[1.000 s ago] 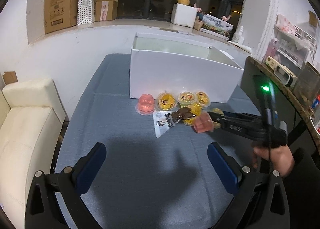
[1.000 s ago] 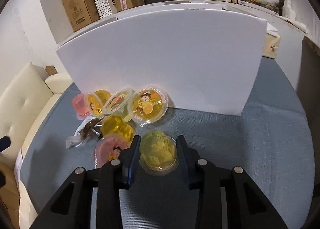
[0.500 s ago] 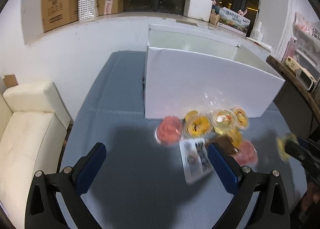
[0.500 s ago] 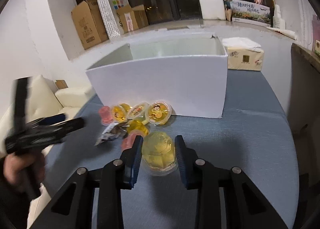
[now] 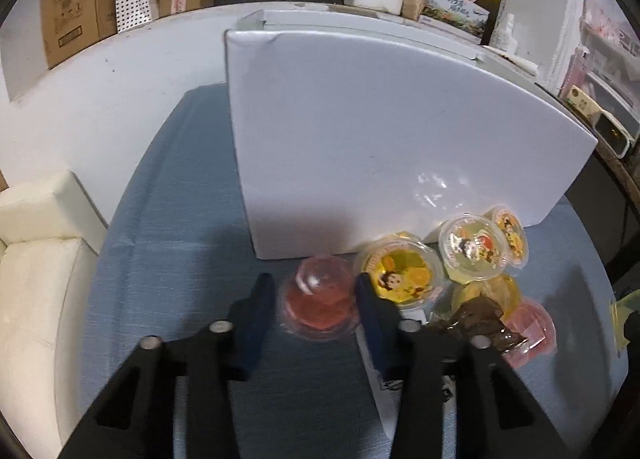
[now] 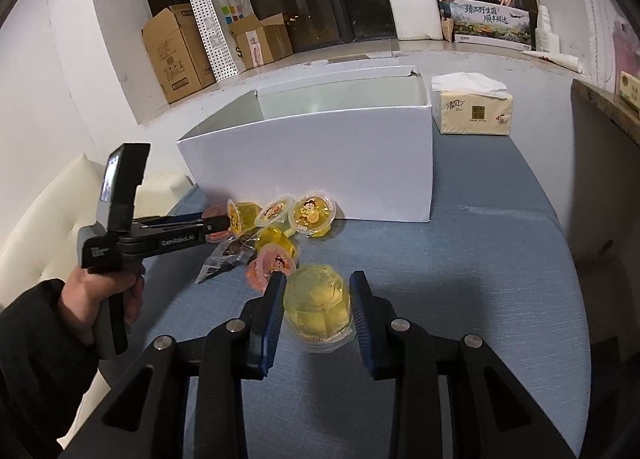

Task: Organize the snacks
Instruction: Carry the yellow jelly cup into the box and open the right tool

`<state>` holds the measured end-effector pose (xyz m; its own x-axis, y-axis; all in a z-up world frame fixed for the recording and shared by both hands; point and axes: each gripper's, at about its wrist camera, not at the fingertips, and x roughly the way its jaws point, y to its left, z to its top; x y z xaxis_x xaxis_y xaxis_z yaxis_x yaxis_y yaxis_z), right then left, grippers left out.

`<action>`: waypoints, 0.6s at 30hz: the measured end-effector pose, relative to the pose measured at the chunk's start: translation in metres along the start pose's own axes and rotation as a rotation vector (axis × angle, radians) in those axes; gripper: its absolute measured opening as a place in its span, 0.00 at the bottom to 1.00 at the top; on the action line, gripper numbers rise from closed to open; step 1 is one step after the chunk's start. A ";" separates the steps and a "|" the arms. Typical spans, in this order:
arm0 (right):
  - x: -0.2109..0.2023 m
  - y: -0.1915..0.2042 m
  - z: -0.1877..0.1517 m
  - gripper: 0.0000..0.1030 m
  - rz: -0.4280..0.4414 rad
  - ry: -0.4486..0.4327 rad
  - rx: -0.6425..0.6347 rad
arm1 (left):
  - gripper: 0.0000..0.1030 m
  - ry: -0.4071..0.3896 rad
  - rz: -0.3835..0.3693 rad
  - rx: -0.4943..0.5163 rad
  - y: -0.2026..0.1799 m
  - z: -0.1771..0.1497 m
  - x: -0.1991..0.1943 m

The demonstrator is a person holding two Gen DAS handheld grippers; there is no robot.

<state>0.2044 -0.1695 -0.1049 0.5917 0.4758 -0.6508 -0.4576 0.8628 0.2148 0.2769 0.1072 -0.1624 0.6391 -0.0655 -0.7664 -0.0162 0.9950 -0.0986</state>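
Yellow jelly cup (image 6: 318,305) sits pinched between the blue pads of your right tool (image 6: 319,309), raised off the blue-grey surface (image 6: 480,279) in front of the white box (image 6: 320,163). Your left tool (image 5: 316,305) stands parted around the pink jelly cup (image 5: 318,299), which rests on the surface just before the box's near wall; I cannot tell whether its pads touch the cup. Beside that cup, more jelly cups (image 5: 472,249) and a snack packet (image 5: 472,319) cluster against the box.
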 end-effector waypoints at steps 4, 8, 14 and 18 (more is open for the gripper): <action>0.000 0.003 -0.001 0.34 0.003 -0.001 -0.007 | 0.38 -0.011 -0.013 0.008 0.000 -0.005 -0.006; -0.001 0.005 -0.001 0.34 0.013 -0.005 -0.005 | 0.37 -0.031 -0.029 0.010 0.001 -0.010 -0.017; -0.009 0.007 0.005 0.34 0.029 -0.029 0.000 | 0.37 -0.112 -0.059 0.017 -0.005 -0.016 -0.064; -0.015 0.009 0.022 0.34 0.047 -0.063 0.002 | 0.37 -0.193 -0.085 0.023 -0.015 -0.006 -0.103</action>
<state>0.2061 -0.1653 -0.0779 0.6100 0.5255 -0.5931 -0.4845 0.8396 0.2456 0.2063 0.0981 -0.0859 0.7730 -0.1362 -0.6197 0.0608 0.9881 -0.1414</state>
